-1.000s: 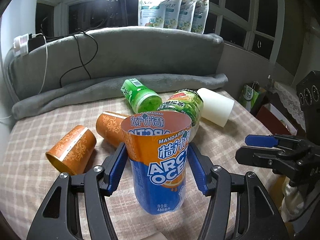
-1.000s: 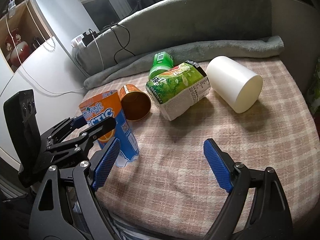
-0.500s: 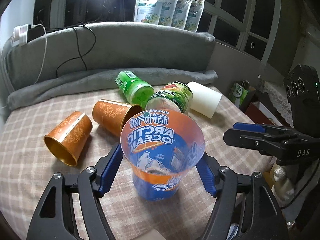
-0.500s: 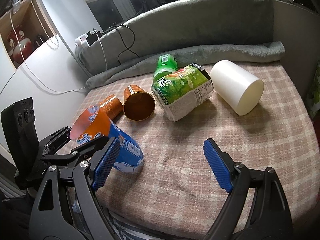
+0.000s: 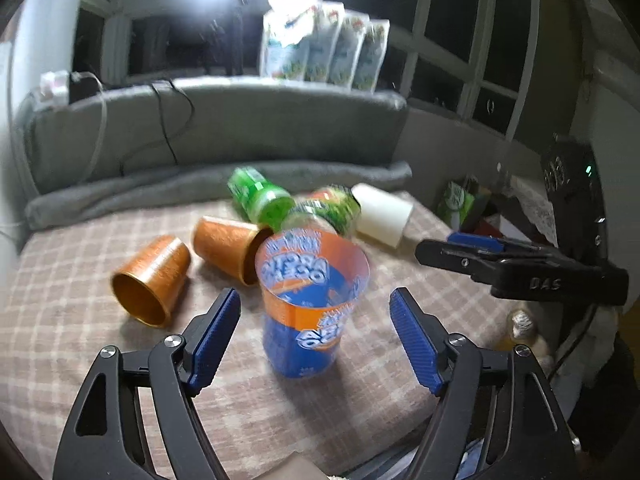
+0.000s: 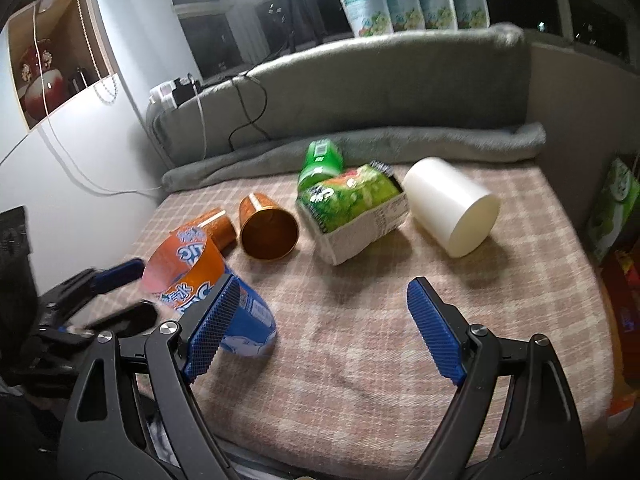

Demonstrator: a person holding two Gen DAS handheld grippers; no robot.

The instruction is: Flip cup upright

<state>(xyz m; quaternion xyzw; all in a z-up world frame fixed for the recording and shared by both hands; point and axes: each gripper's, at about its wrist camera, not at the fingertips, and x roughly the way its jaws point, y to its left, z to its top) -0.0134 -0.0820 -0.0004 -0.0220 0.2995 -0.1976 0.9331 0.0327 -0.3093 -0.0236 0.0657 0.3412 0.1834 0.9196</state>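
Observation:
The orange and blue Arctic Ocean cup (image 5: 310,304) stands mouth up on the checked cloth, leaning a little. My left gripper (image 5: 316,336) is open around it, its blue pads clear of the cup on both sides. In the right wrist view the cup (image 6: 208,292) sits at the left, partly behind my finger. My right gripper (image 6: 320,328) is open and empty over the cloth. It shows from the side in the left wrist view (image 5: 480,252).
Two copper cups (image 5: 150,280) (image 5: 228,248), a green bottle (image 5: 260,200), a green-labelled cup (image 6: 356,210) and a white cup (image 6: 452,210) lie on their sides behind. A grey cushion (image 6: 360,88) backs the bed. The bed's edge is near on the right.
The left gripper has opened and let go of the Arctic Ocean cup, which now stands mouth up on the cloth. Both cameras have tilted upward. The right gripper stays open.

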